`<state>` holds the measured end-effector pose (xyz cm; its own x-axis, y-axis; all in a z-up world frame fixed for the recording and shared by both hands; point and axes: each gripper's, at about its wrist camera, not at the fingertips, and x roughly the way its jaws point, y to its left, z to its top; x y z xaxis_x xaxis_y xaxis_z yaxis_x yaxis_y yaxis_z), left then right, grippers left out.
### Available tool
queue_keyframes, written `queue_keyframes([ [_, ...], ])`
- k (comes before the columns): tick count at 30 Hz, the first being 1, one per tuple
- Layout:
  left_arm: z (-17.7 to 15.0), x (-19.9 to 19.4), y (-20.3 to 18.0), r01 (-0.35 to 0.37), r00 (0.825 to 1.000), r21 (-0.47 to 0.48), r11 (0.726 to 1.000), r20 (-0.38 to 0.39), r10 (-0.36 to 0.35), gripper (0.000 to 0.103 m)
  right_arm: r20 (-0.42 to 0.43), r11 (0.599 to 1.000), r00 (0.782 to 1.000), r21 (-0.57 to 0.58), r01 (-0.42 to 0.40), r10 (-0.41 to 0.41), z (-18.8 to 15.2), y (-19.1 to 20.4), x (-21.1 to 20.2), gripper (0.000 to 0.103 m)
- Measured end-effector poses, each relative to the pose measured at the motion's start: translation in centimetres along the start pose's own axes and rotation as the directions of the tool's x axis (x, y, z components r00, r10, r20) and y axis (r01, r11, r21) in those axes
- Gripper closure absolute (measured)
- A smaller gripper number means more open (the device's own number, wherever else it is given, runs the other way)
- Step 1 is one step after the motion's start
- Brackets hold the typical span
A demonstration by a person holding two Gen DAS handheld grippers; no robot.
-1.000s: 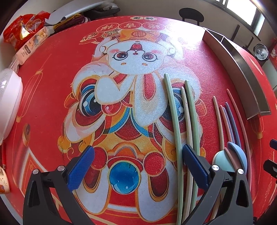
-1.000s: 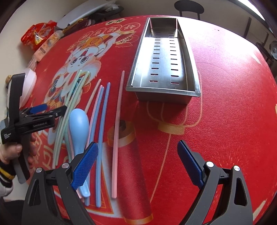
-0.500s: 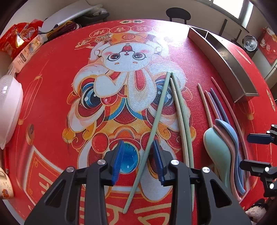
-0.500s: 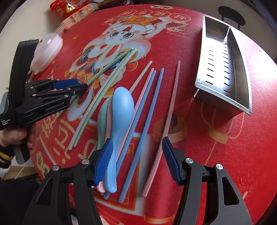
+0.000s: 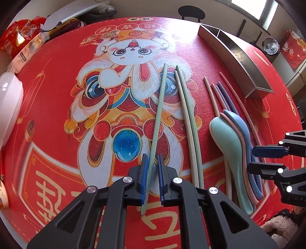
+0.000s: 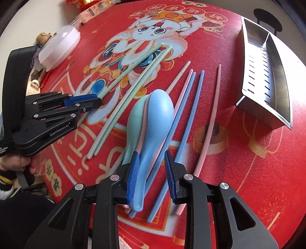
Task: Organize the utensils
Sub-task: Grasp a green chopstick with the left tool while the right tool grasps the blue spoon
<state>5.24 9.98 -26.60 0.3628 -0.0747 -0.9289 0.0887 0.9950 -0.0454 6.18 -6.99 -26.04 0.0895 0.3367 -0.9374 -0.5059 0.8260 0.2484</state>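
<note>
My left gripper (image 5: 152,159) is shut on the near end of a pale green chopstick (image 5: 158,115), which lies slanted on the red mat. Two more pale chopsticks (image 5: 188,118) lie just to its right. Three stacked spoons, teal (image 5: 227,138), pink and blue (image 6: 155,118), rest beside blue chopsticks (image 6: 191,107) and a pink chopstick (image 6: 210,118). My right gripper (image 6: 151,155) is closing around the blue spoon's handle and a blue chopstick. A gap still shows on the right side. The steel utensil tray (image 6: 267,72) stands far right.
A white lidded bowl (image 6: 59,46) and snack packets (image 5: 17,44) sit at the table's left edge. A person's hand (image 6: 17,164) holds the left gripper's handle. The steel tray (image 5: 239,59) has a divider and slotted floor. A dark chair (image 5: 191,11) stands beyond the table.
Both grippers' jaws narrowed from wide open. The left closed on the green chopstick, which swung away from the other two. The right shifted left over the spoons.
</note>
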Motion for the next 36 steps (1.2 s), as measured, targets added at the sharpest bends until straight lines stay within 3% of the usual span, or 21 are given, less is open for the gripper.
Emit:
queue_keyframes([
  [3,-0.5,-0.2,-0.3,0.025,1.000,-0.014,1.000,-0.013,-0.025,0.094,-0.004,1.000,1.000,0.006,0.004,-0.004,0.1,0.0,0.1,0.078],
  [6,-1.1,-0.5,-0.5,0.060,0.998,-0.032,0.998,-0.030,-0.061,0.094,-0.016,0.999,0.999,0.026,0.046,-0.045,0.0,-0.6,0.2,0.086],
  [11,-1.7,-0.7,-0.8,0.094,0.995,-0.050,0.994,-0.040,-0.096,0.094,-0.017,0.988,0.999,0.143,0.052,-0.050,-0.3,-3.5,-0.1,0.090],
  [22,-1.6,-0.8,-0.4,0.105,0.994,-0.058,0.993,-0.033,-0.107,0.094,0.012,0.979,1.000,0.205,-0.003,0.000,0.6,-4.3,0.2,0.087],
  [26,-1.7,-0.7,-0.5,0.098,0.995,-0.051,0.994,-0.028,-0.100,0.094,0.001,0.978,1.000,0.210,0.009,-0.009,1.0,-4.0,0.8,0.083],
  [36,-1.7,-0.8,-0.4,0.110,0.994,-0.063,0.992,-0.023,-0.111,0.094,0.025,0.983,0.998,0.179,0.048,-0.053,1.6,-3.5,0.9,0.084],
])
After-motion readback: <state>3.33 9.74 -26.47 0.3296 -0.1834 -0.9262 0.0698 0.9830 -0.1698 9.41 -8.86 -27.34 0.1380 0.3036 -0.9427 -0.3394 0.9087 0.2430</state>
